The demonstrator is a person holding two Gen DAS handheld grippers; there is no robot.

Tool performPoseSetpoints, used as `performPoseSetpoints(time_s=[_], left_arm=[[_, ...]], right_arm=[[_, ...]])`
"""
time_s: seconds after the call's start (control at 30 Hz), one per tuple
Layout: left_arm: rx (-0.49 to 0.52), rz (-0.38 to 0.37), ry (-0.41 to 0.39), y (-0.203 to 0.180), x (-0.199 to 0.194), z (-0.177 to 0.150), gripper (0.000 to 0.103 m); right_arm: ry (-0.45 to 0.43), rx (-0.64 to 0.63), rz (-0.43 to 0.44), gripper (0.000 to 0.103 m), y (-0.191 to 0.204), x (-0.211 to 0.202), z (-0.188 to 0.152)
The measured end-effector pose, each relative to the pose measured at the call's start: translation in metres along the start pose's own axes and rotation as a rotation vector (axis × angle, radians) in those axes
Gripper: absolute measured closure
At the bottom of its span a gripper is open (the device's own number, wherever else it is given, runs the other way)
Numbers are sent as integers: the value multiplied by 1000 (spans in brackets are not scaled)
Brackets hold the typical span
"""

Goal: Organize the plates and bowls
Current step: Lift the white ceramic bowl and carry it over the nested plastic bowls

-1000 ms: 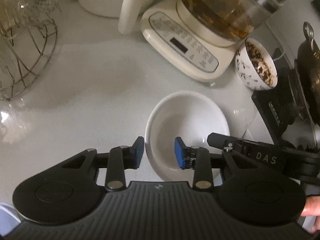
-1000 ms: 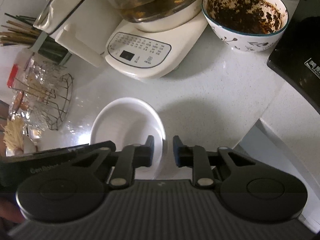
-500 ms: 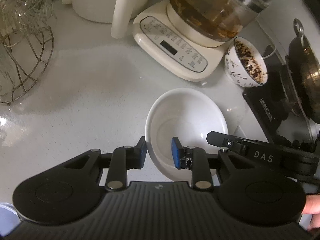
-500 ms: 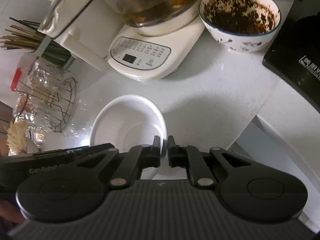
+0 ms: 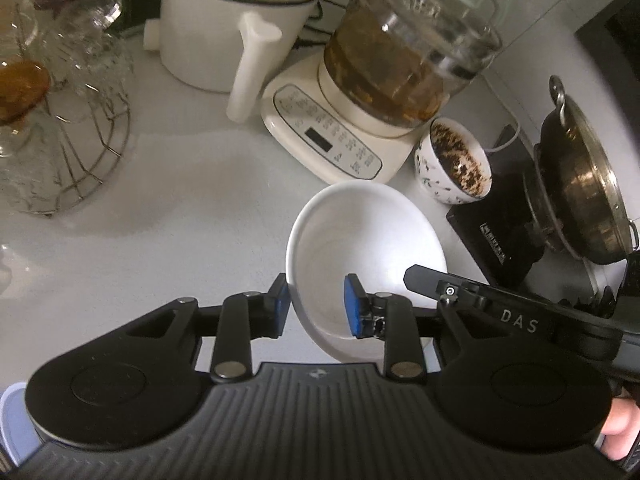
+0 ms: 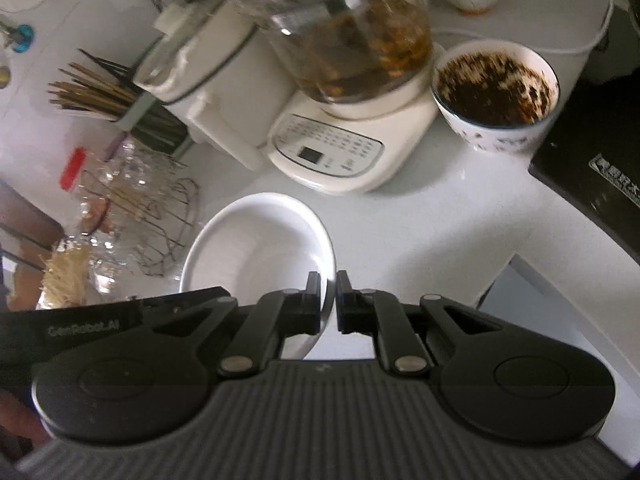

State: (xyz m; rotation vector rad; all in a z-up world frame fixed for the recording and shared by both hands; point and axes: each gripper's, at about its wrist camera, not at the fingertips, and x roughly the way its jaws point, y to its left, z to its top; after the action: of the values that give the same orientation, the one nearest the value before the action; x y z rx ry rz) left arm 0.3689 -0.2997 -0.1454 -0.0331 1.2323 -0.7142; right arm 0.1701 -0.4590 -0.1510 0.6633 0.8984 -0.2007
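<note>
A: The white bowl (image 5: 366, 236) looks like smooth glazed ceramic, round and shallow; it sits tilted above the pale speckled counter (image 5: 168, 216), just in front of the cream kettle base (image 5: 332, 140) with its flat button panel.

B: And both tools have it; the left gripper (image 5: 316, 308) has one blue rubber pad outside the near rim and one inside, its fingers (image 5: 354, 312) clamped on the wall of the bowl; the right gripper (image 6: 329, 300) has its black fingers (image 6: 312, 300) pinched nearly together on the thin rim at the bowl's other side.

A: The glass kettle (image 5: 404, 56) is clear and rounded, holding brown liquid; beside it stands a patterned bowl (image 5: 454, 164), white with small dark sprigs, caked inside with dark crumbs.

B: Left of the counter is a round wire rack (image 5: 80, 152) of thin metal, with clear glasses over it; at the right, a black cooktop (image 5: 492, 236) carries a dull metal pan (image 5: 580, 184).

A: Any writing? The right tool's arm reads "DAS" in the left view; the left tool's arm reads "GenRobot.AI" in the right view; the cooktop's label is too blurred to read.
</note>
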Motion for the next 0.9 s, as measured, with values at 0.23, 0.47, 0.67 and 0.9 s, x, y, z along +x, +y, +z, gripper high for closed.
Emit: performPoseSetpoints(time_s=[0.23, 0.47, 0.67, 0.9], left_arm=[[-13, 18, -57, 6, -33, -7, 71], [-52, 33, -111, 17, -61, -19, 71], [-75, 45, -143, 22, -78, -31, 71], [-98, 87, -189, 30, -102, -42, 71]], right_arm=[[-26, -46, 45, 93, 21, -11, -2], [-34, -92, 81, 92, 39, -20, -10], [-39, -131, 104, 92, 52, -26, -14], [-38, -185, 147, 92, 72, -28, -18]])
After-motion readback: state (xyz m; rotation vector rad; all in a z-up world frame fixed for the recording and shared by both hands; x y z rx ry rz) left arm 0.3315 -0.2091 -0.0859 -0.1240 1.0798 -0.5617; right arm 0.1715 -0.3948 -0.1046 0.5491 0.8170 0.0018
